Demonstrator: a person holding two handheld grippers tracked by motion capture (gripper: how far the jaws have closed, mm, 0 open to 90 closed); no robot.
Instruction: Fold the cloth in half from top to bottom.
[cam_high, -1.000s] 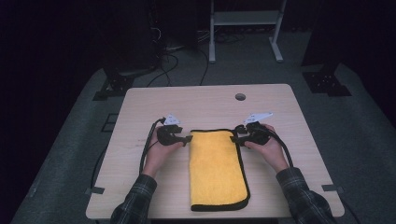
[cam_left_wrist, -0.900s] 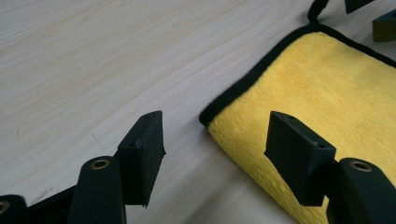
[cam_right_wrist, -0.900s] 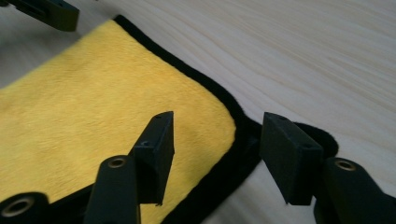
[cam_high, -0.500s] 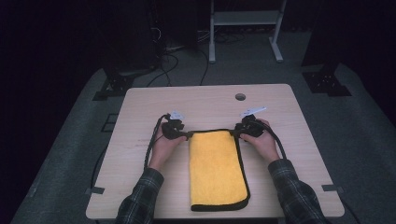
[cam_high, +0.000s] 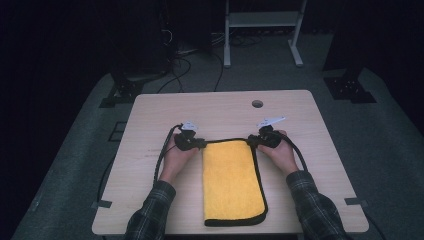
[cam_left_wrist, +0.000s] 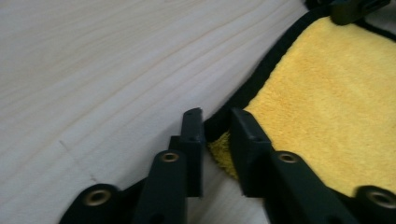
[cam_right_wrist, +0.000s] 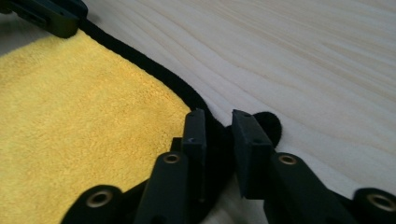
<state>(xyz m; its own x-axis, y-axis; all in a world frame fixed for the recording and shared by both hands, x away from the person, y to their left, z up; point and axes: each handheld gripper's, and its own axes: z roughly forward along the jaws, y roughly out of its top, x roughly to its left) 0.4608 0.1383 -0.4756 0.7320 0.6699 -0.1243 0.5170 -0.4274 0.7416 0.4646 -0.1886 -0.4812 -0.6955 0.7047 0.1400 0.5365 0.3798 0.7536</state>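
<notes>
Both hands are down on the table (cam_high: 150, 115) now, one at each far corner of the yellow cloth (cam_high: 232, 182). The cloth lies flat as a long folded strip with a black hem, running from the middle of the table toward the near edge, where its near end sits just short of the rim. On the left, the left gripper (cam_high: 199, 144) has its jaws on the far left corner; they have just been closing, and the left gripper view shows them pinched on the black hem with a tuft of yellow pile caught between the pads, the corner a little bunched. On the right, the right gripper (cam_high: 253, 141) has also just been closing, and the right gripper view shows its jaws clamped on the far right corner, black hem between them and a small lobe of hem poking out past the right jaw. Cables (cam_high: 162, 155) loop back from both grippers along the plaid sleeves (cam_high: 150, 215). A small round hole (cam_high: 257, 104) sits in the tabletop beyond the right hand.
</notes>
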